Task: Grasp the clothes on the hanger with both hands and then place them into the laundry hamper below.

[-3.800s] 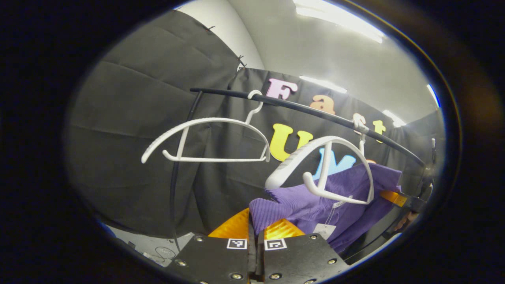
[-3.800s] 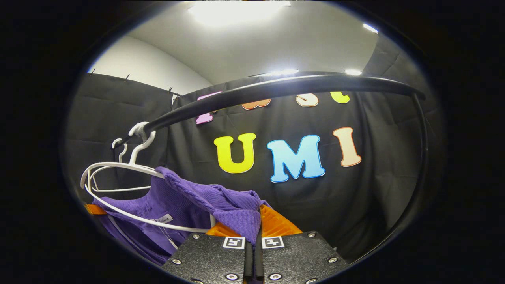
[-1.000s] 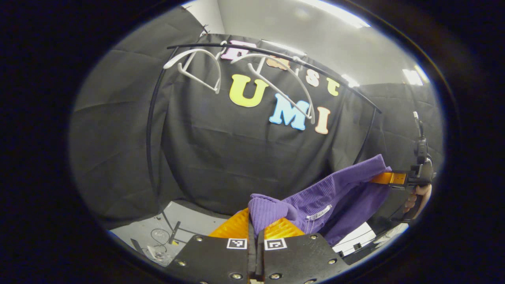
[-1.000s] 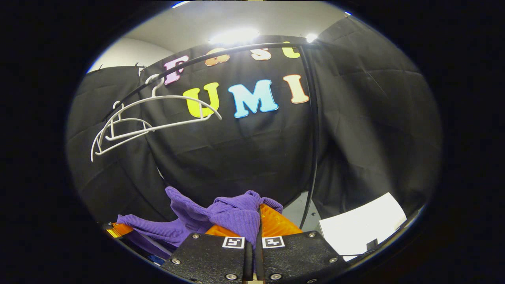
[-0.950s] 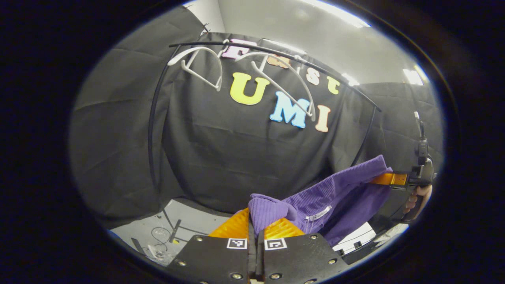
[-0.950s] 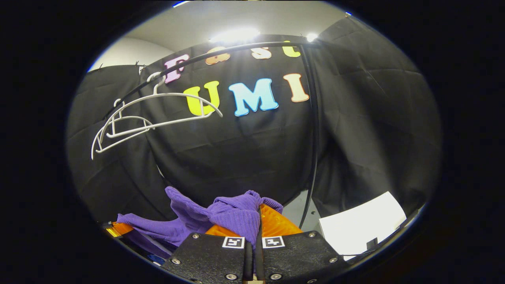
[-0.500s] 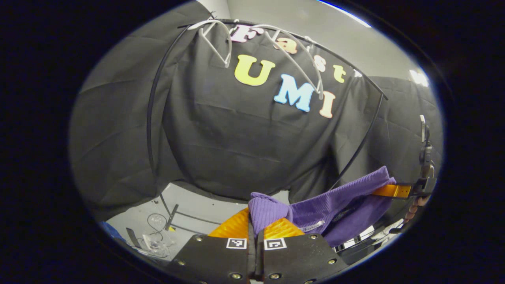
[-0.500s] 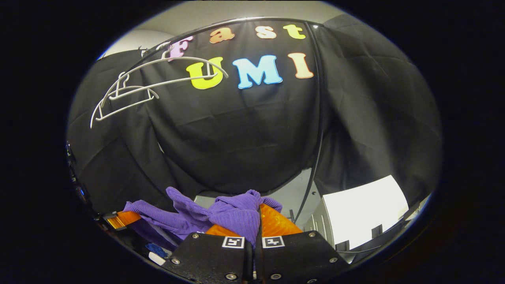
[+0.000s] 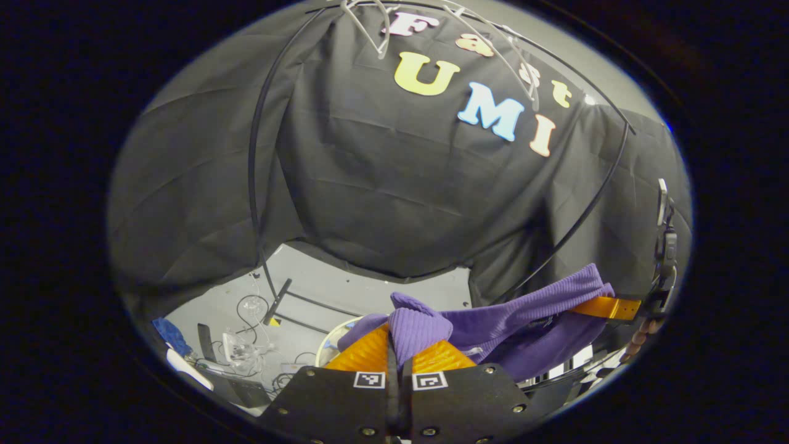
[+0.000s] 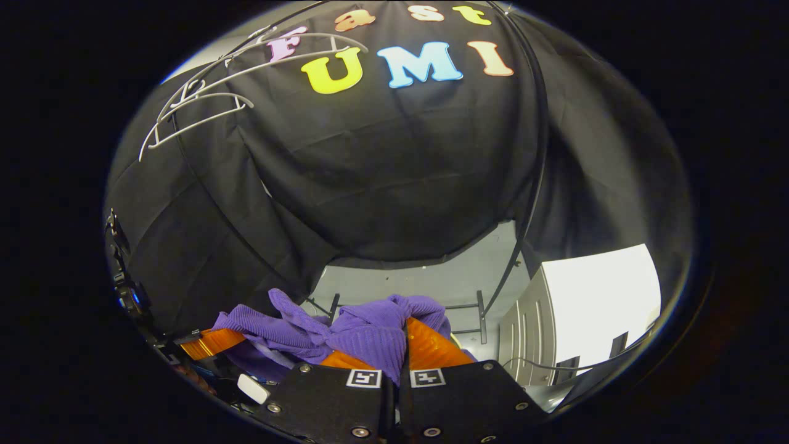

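The purple ribbed garment point(image 9: 524, 314) hangs free of the hangers, stretched between both grippers. My left gripper point(image 9: 399, 345) is shut on one bunched end of it at the bottom of the left gripper view. The right gripper point(image 9: 601, 306), with a hand behind it, holds the other end at the far right. In the right gripper view, my right gripper point(image 10: 404, 342) is shut on the garment point(image 10: 345, 333), and the left gripper point(image 10: 209, 342) shows at lower left. A pale round rim point(image 9: 325, 345), probably the hamper, peeks out just left of my left fingers.
Two bare white hangers point(image 9: 493, 49) point(image 10: 197, 105) hang high on the black rail point(image 9: 253, 154) of the rack. Cables and small items point(image 9: 240, 351) lie on the grey floor at the left. A white cabinet point(image 10: 592, 302) stands at the right.
Both grippers have come down with the garment still held. The hangers and rail have slid up towards the top of both views, and the floor and pale rim have come into sight.
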